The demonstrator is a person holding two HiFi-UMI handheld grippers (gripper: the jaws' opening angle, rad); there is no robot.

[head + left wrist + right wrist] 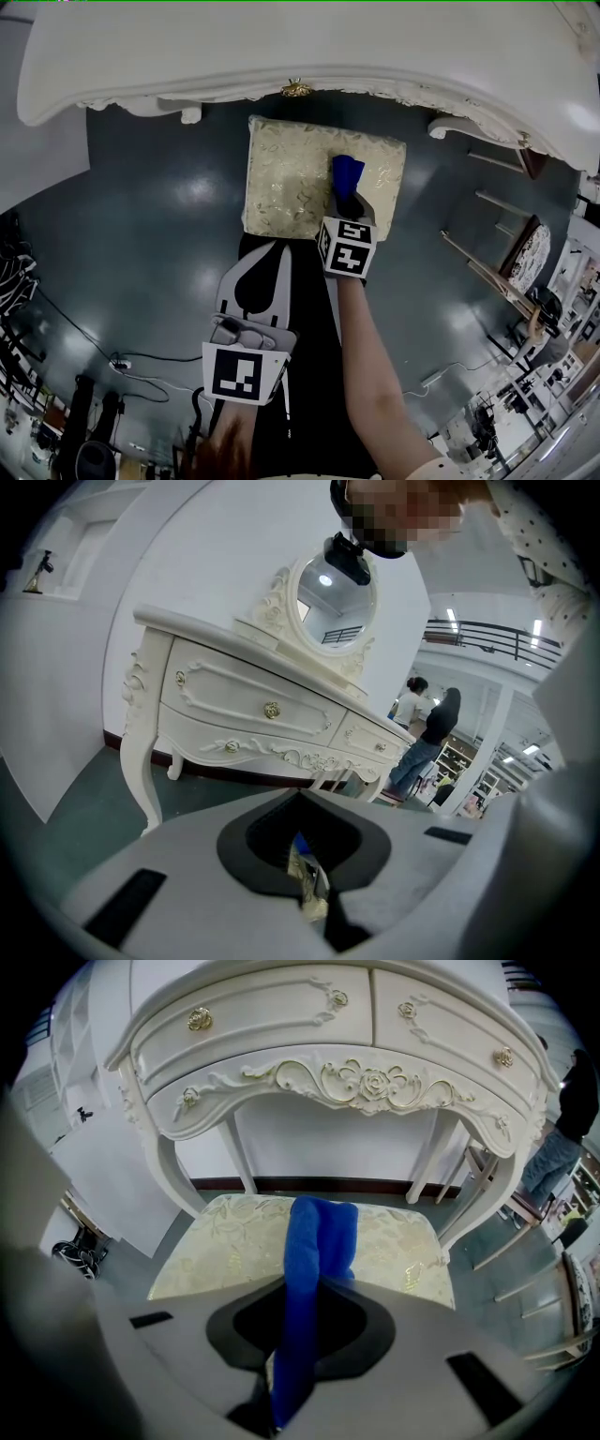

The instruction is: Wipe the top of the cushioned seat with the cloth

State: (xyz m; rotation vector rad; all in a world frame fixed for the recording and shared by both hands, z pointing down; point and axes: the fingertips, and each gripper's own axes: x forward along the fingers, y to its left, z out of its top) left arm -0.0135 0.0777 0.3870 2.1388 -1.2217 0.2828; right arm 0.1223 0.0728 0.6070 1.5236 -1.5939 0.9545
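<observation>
Right tool clamps cloth on cushioned seat by white dresser; left tool closed.

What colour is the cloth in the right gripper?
The cloth is plain bright blue; the right gripper view shows it best.

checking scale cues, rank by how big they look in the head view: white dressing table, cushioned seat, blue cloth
1. white dressing table, cropped by the frame
2. cushioned seat
3. blue cloth, partly hidden by the right gripper
</observation>
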